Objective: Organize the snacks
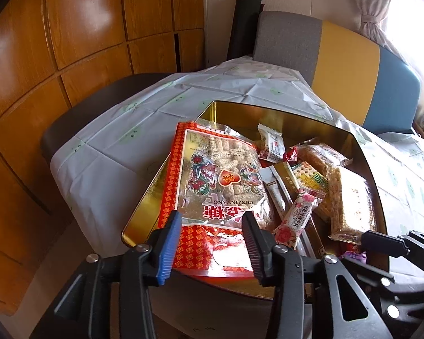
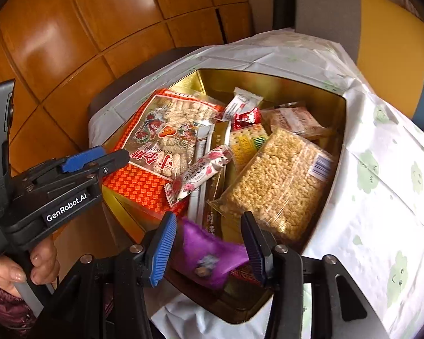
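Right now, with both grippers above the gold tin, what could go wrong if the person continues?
1. The big red bag overhangs the tin's near rim; under the open left gripper, it might slide off.
2. The purple packet looks blurred between the right gripper's apart fingers, perhaps falling; it may land outside the tin.
3. The left gripper is close to the right; they could collide.
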